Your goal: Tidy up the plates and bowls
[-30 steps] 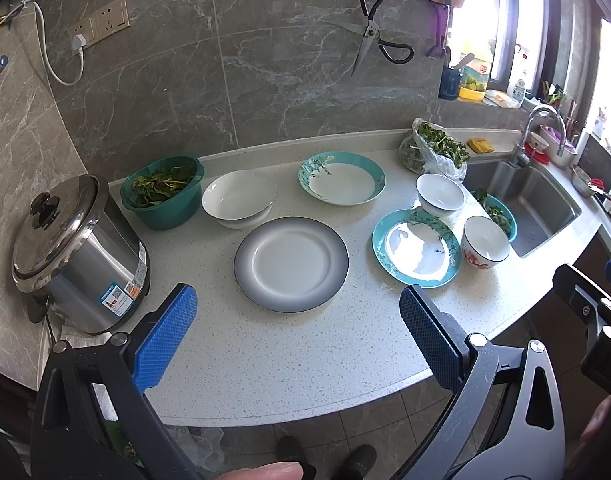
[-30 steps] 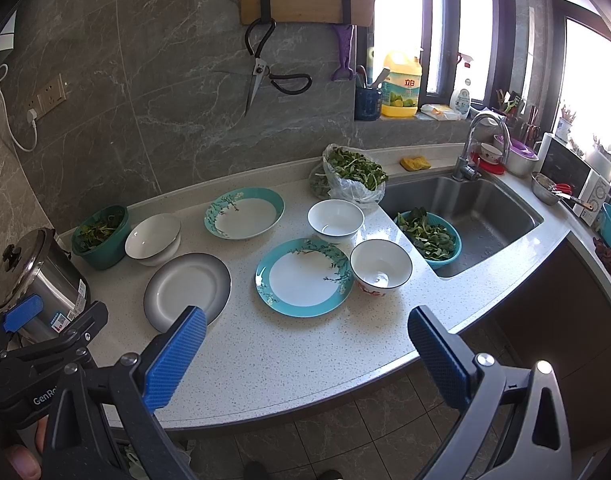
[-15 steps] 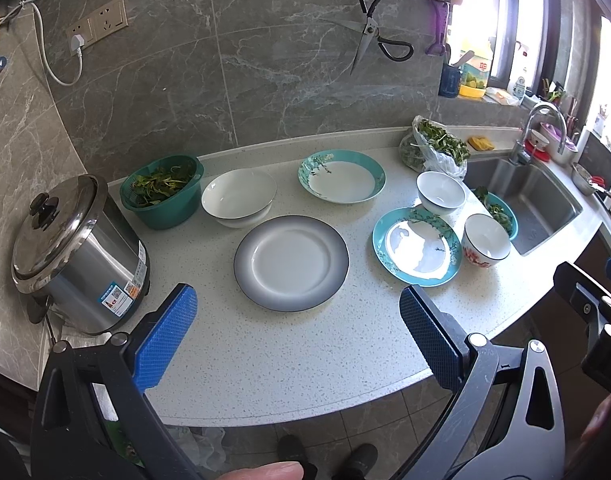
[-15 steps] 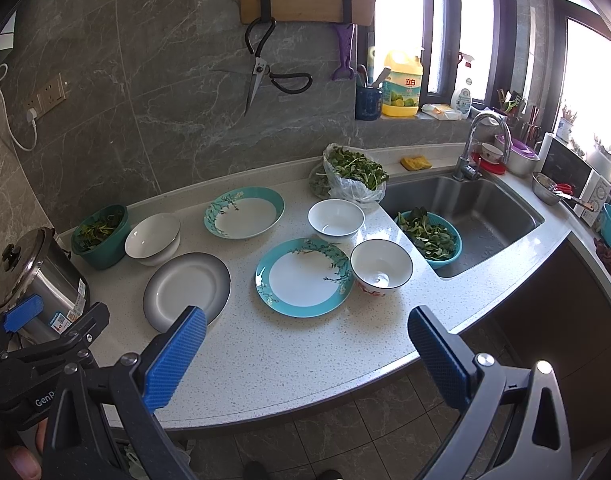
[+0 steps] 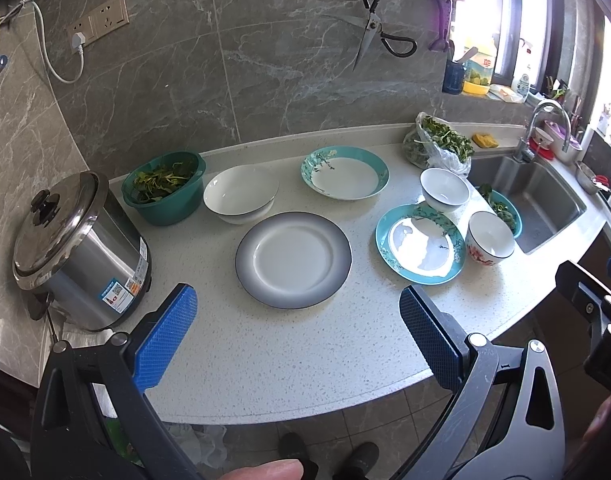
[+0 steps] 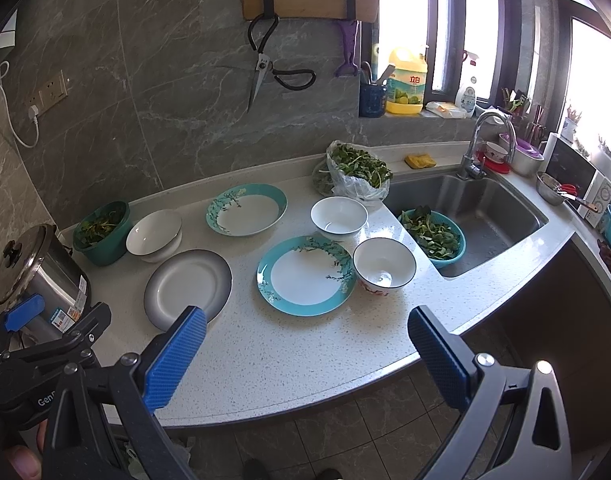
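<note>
A pale speckled countertop with a curved front edge is seen, into which a steel sink is set at the right. On it, from the left, are placed a steel rice cooker, a green basket of greens, stacked white shallow bowls, a grey-rimmed plate and two teal-rimmed plates. Two white bowls are set beside the nearer teal plate, with a bag of greens behind them.
</note>
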`<state>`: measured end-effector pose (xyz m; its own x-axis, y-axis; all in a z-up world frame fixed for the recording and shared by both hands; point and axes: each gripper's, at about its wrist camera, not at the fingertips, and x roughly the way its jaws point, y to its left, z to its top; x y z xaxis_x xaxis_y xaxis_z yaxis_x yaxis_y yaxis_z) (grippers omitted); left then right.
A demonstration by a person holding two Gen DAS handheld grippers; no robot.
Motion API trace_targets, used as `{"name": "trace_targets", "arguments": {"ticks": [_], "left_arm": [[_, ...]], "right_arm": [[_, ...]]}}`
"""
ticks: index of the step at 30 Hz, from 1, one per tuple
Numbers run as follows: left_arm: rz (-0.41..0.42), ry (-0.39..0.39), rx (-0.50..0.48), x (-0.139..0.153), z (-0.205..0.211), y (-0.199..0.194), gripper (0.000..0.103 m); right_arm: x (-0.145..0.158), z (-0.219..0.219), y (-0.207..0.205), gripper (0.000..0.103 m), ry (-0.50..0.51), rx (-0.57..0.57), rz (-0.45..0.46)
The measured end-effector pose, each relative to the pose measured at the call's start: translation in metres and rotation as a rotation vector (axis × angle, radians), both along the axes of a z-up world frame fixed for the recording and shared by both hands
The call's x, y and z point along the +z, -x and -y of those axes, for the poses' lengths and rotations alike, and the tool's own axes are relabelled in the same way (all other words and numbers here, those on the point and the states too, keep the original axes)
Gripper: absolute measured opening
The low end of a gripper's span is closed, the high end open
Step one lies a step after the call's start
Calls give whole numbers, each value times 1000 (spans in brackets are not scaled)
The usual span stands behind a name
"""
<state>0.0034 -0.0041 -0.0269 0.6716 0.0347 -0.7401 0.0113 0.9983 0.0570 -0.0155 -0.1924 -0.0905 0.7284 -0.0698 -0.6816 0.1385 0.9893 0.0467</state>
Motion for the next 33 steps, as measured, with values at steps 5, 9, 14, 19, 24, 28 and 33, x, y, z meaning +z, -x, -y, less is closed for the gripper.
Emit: {"name": "trace_targets", "arguments": {"ticks": [5,9,14,19,24,28,33], "left_arm": [[-6,-5,16,-2,2,-1,103],[-14,-1,26,-9,1,-3,103],[-90,49,17,-53,-15,-11,103],[-238,333,52,-121,-73,-13,101],[-277,290,20,-165,-104,-27,103],[-376,327,-37,-194,-125,-73,103],[-363,410,-2,-217,-175,-150,101]], "right_arm": [[1,6,-4,103,-7,15,-6],[1,11,-7,103,-13,29,-14],[-19,23,-15,103,-101,108,-63],[-69,46,-40,103,-375,215,-163],[-134,44,-78,100,-663,272,-276],[-163,27,-109,91,-780,307,-305],[-193,0,-152,75,-869,311,-329]]}}
